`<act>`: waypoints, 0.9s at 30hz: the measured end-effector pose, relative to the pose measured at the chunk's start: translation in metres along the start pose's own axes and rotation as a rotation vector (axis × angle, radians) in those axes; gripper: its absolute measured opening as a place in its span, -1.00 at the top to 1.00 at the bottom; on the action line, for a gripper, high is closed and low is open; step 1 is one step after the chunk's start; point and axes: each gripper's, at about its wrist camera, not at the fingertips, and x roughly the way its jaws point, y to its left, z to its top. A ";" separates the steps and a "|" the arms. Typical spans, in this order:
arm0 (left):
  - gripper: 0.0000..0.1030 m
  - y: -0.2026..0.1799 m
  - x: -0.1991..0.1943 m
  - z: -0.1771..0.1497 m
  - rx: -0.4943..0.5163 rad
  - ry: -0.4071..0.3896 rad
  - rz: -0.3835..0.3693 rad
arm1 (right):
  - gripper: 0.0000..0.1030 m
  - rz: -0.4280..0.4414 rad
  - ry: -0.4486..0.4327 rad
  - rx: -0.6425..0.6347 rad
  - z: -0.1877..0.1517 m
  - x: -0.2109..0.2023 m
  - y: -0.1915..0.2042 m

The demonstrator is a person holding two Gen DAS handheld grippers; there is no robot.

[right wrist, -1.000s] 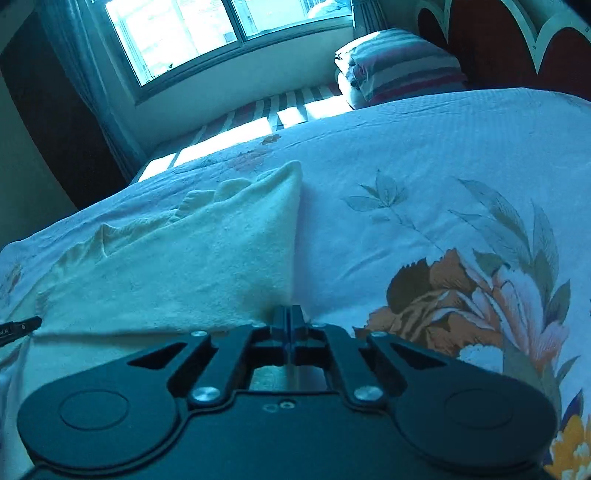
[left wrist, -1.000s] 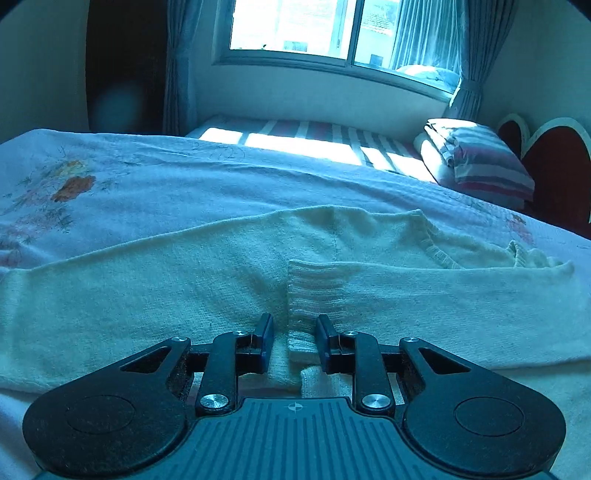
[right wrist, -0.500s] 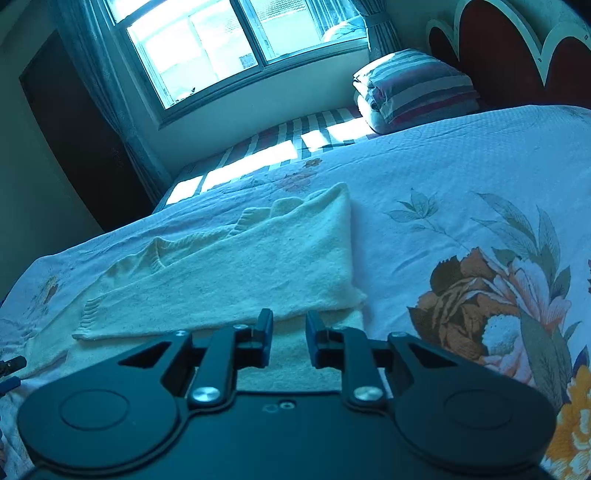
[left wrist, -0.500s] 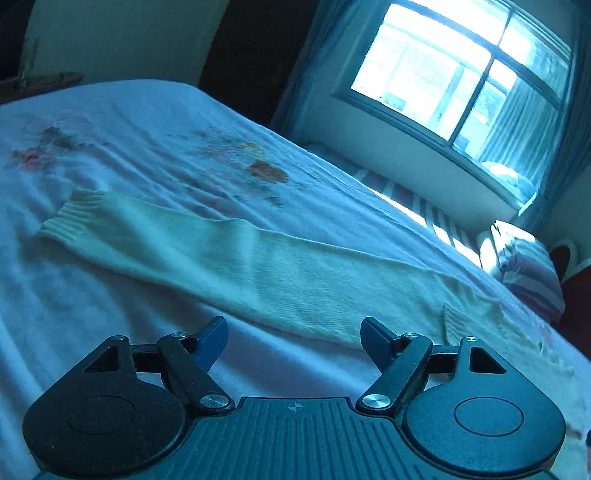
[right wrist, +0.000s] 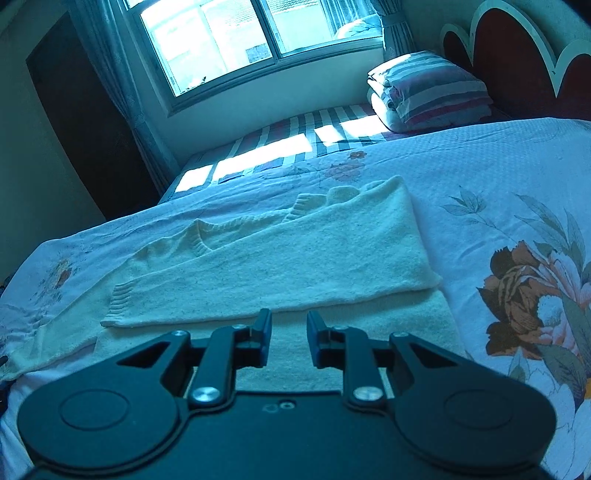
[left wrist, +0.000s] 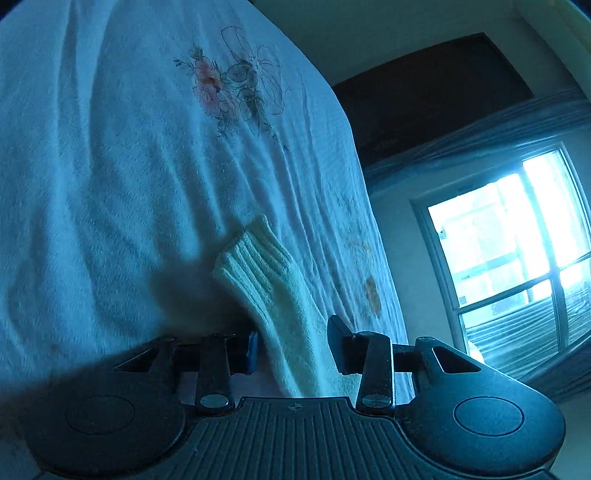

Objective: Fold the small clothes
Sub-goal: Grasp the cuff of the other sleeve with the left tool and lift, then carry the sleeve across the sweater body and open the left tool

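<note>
A cream knitted sweater (right wrist: 295, 258) lies flat on the floral bedspread (right wrist: 498, 177). One sleeve is folded across its body, with the ribbed cuff (right wrist: 120, 295) at the left. My right gripper (right wrist: 288, 332) is open and empty, just above the sweater's near edge. In the left wrist view the other sleeve (left wrist: 291, 317) runs between the open jaws of my left gripper (left wrist: 295, 343). Its ribbed cuff (left wrist: 255, 254) lies on the bed beyond the fingertips. The jaws stand apart around the sleeve and do not pinch it.
A folded striped quilt (right wrist: 428, 88) sits by the red headboard (right wrist: 517, 55) at the back right. A window (right wrist: 240, 33) with curtains is behind the bed. A striped sheet (right wrist: 277, 147) lies under the window. A dark doorway (left wrist: 424, 92) is at the left.
My left gripper let go of the folded sleeve's cuff, opened, and swung left down to the other sleeve near its cuff. My right gripper opened, released the sweater and drew back.
</note>
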 end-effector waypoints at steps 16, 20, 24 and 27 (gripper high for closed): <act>0.96 -0.031 0.026 0.018 0.154 -0.020 -0.021 | 0.55 -0.111 -0.028 0.123 -0.006 -0.024 -0.033; 0.97 -0.097 0.030 0.003 0.295 -0.022 -0.117 | 0.54 -0.139 -0.043 0.160 -0.009 -0.031 -0.059; 0.97 -0.188 0.036 -0.042 0.454 0.006 -0.229 | 0.54 -0.155 -0.060 0.182 -0.011 -0.036 -0.081; 0.97 -0.248 0.050 -0.086 0.565 0.049 -0.284 | 0.53 -0.161 -0.067 0.207 -0.011 -0.041 -0.100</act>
